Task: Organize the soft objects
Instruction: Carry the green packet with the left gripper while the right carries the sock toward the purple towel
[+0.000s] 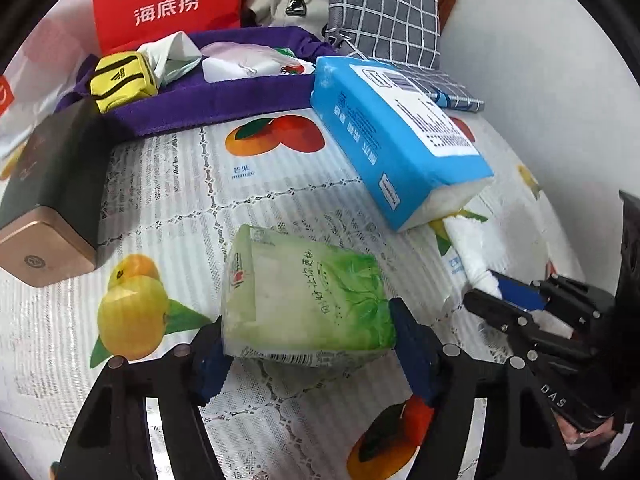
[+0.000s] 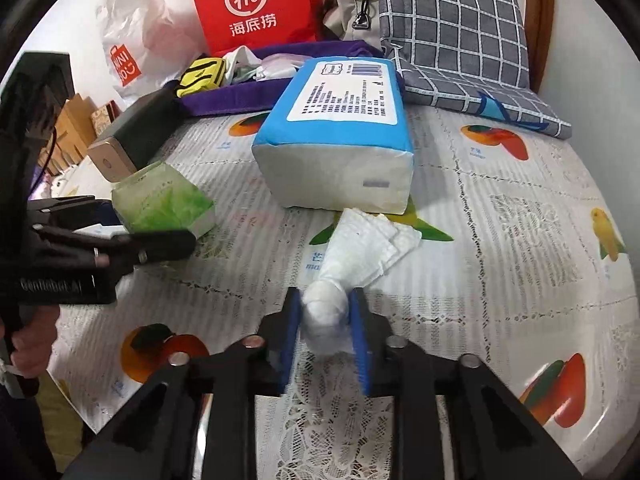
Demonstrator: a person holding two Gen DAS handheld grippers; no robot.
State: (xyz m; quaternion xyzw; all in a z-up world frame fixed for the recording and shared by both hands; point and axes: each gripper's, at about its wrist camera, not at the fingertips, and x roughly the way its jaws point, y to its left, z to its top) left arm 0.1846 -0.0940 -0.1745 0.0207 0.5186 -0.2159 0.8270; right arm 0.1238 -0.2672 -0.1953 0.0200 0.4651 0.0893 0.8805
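A green soft tissue pack (image 1: 304,292) lies on the fruit-print tablecloth (image 1: 180,200). My left gripper (image 1: 306,320) is shut on it, one blue pad against each side; the right wrist view shows the same gripper (image 2: 160,236) and pack (image 2: 160,200) at the left. My right gripper (image 2: 326,312) is shut on the twisted end of a white paper tissue (image 2: 360,244), whose loose end fans out on the cloth toward a big blue tissue pack (image 2: 340,120). In the left wrist view the right gripper (image 1: 496,292) and the tissue (image 1: 468,240) sit at the right, below the blue pack (image 1: 400,132).
A purple fabric tray (image 1: 224,100) at the back holds a yellow pouch (image 1: 120,80) and crumpled cloths. A dark box with a gold end (image 1: 52,200) lies at the left. A red paper bag (image 1: 168,0) and a grey checked cushion (image 1: 384,8) stand behind.
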